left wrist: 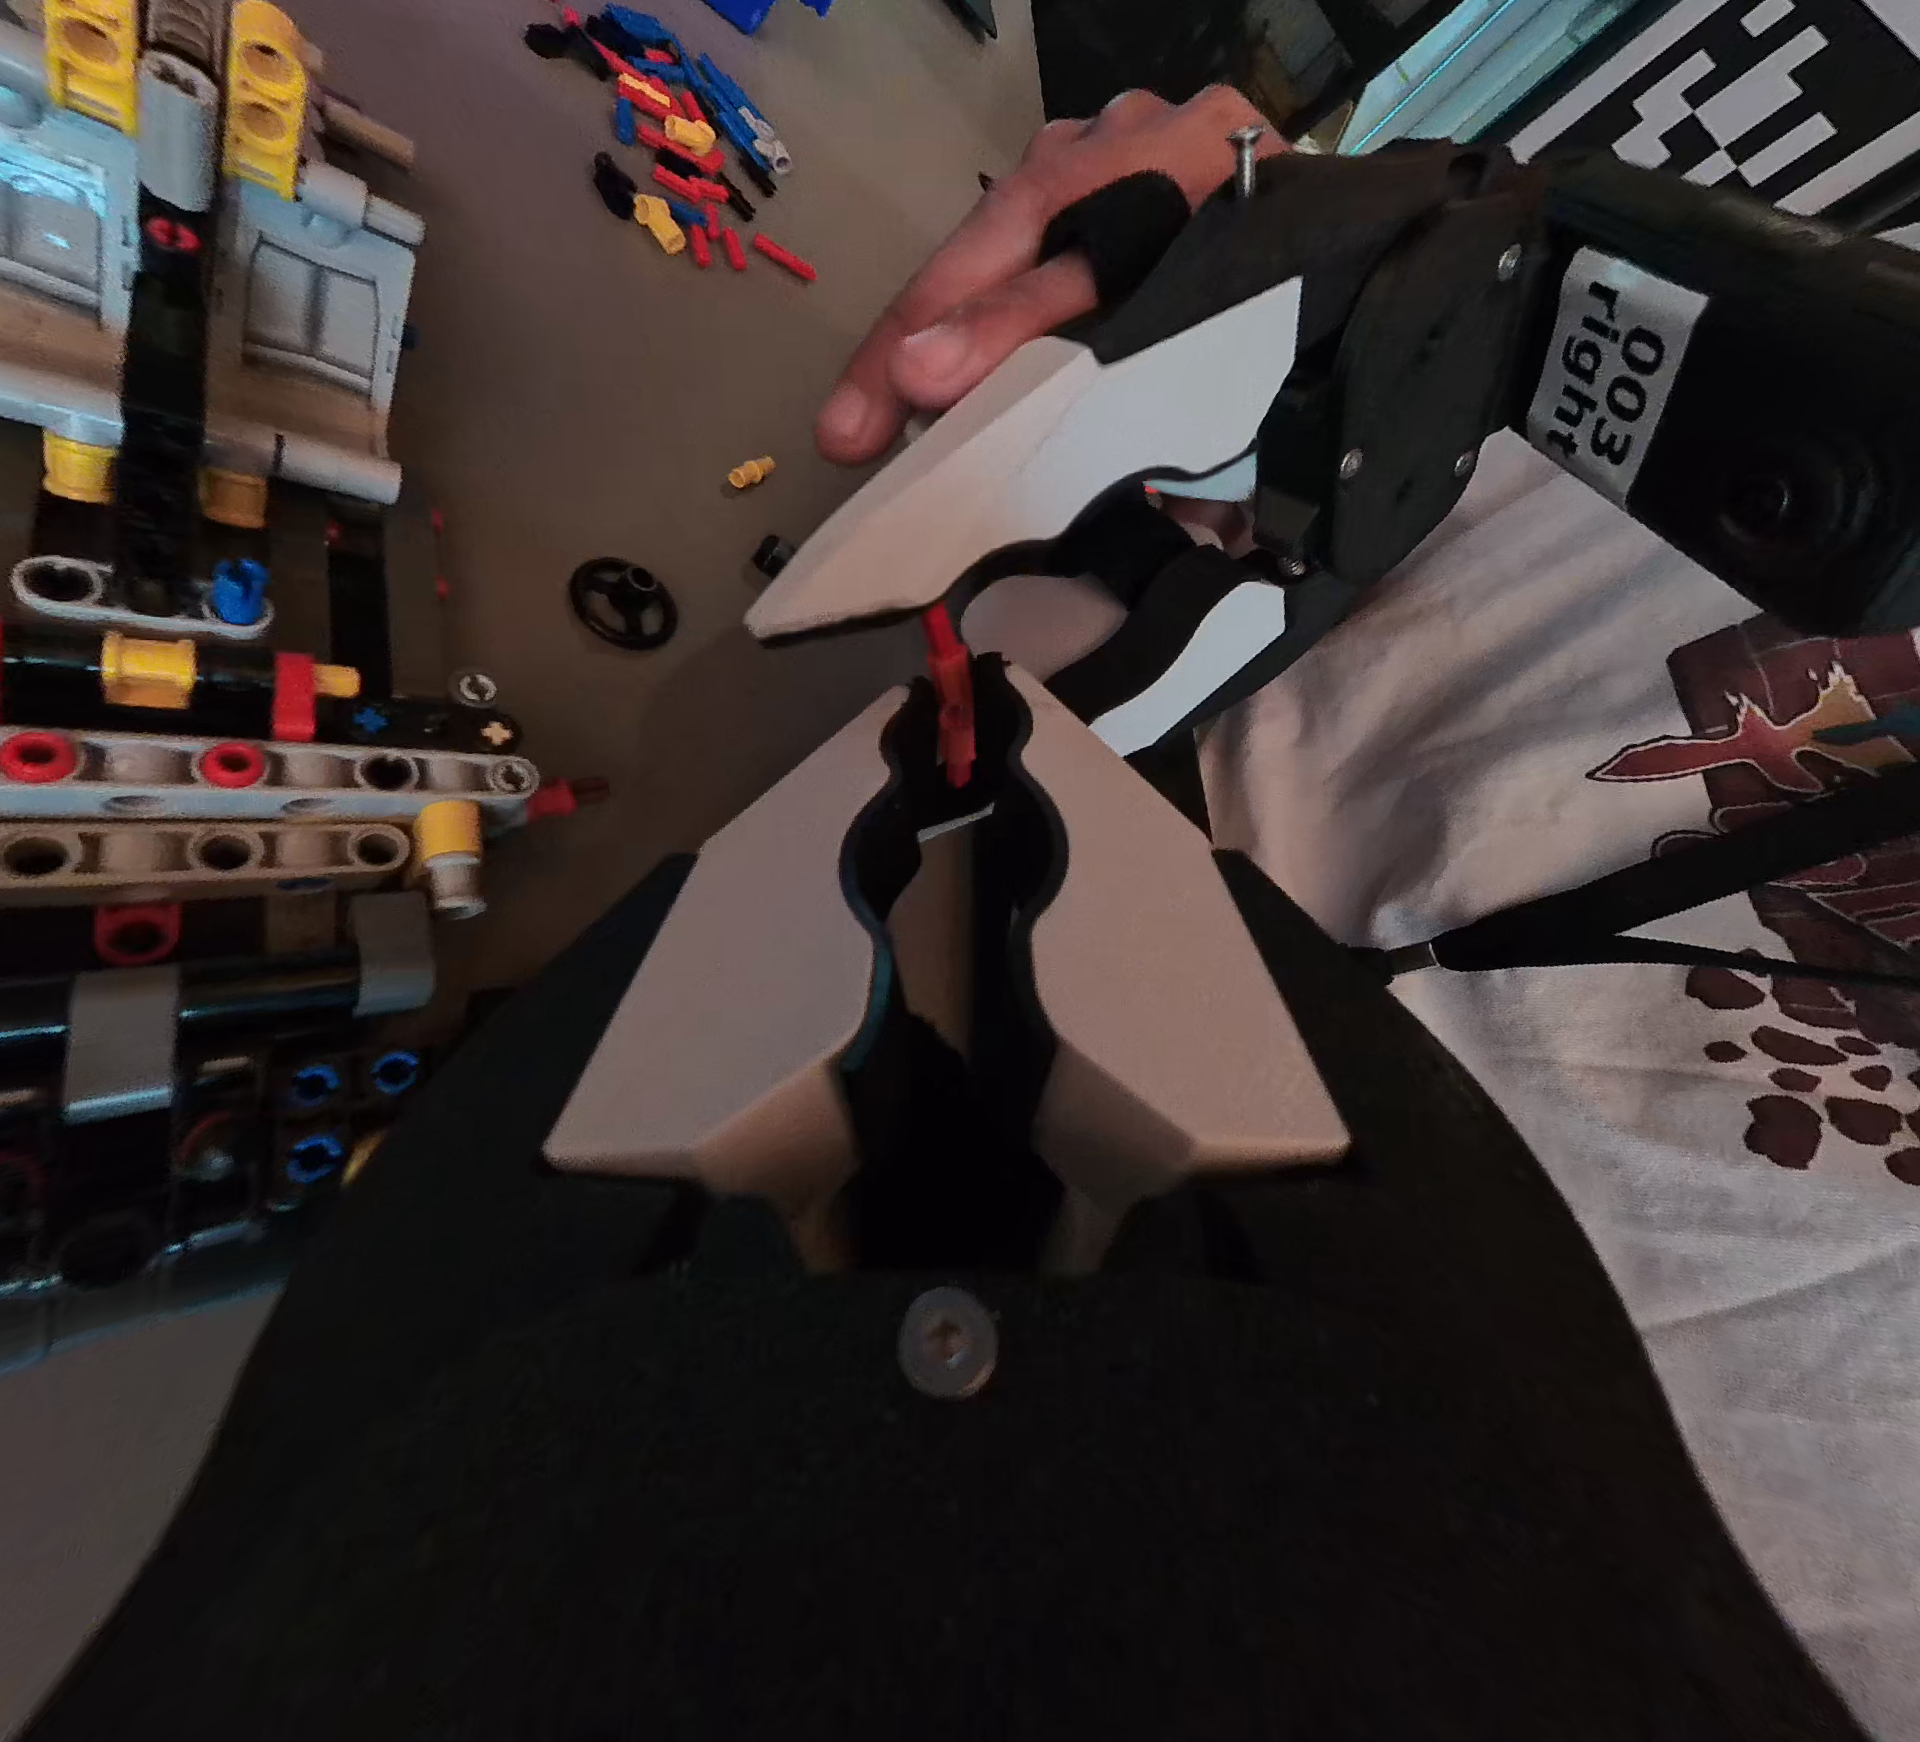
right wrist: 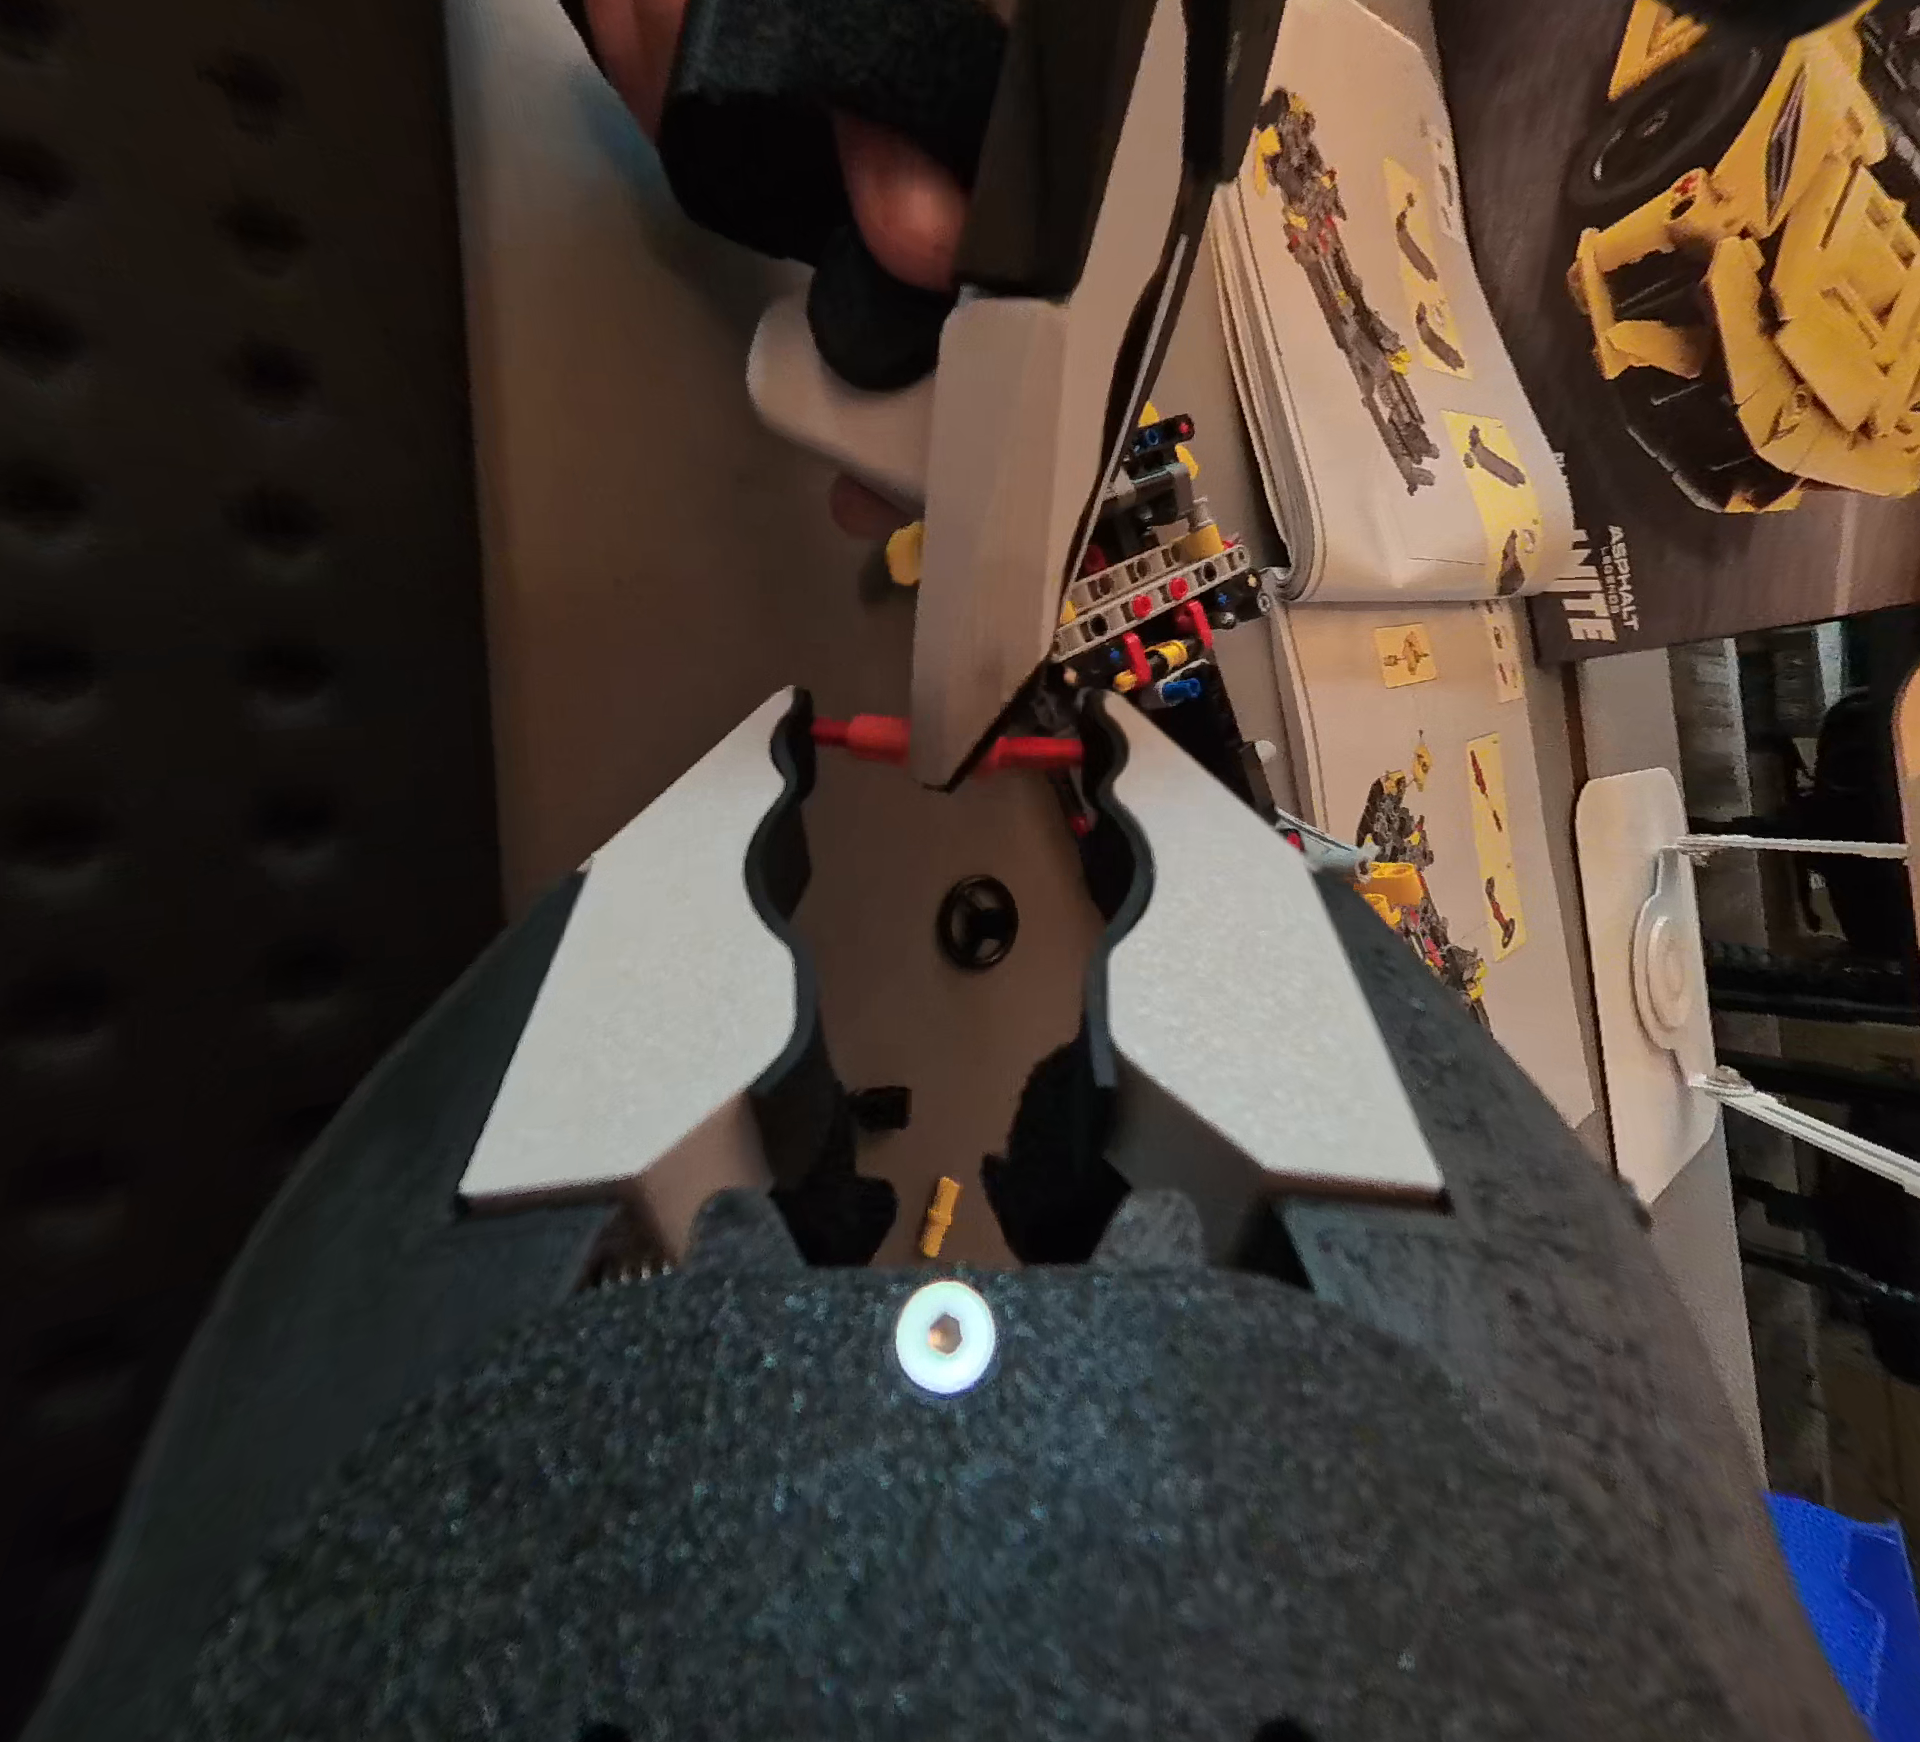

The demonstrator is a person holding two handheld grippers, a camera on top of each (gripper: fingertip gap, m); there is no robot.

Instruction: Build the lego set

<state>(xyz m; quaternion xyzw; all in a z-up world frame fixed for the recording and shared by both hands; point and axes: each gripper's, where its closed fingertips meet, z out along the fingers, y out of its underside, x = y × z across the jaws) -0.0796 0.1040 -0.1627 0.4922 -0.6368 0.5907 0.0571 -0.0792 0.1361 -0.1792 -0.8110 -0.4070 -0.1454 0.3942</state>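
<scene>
Both tongs meet on one red pin (left wrist: pixel 951 705), held in the air above the bench (left wrist: pixel 582 404). The left tongs (left wrist: pixel 951 726) are nearly closed, pinching its middle. The right tongs (right wrist: pixel 940 742) are partly open, with the pin's ends against their two tips. The half-built model (left wrist: pixel 187 549) lies far left; a loose pile of pins (left wrist: pixel 686 134) lies beyond it.

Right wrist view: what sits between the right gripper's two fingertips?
A red pin spans the gap between the right gripper fingertips, end to end. The left gripper tip pinches its middle, shown in the right wrist view.
</scene>
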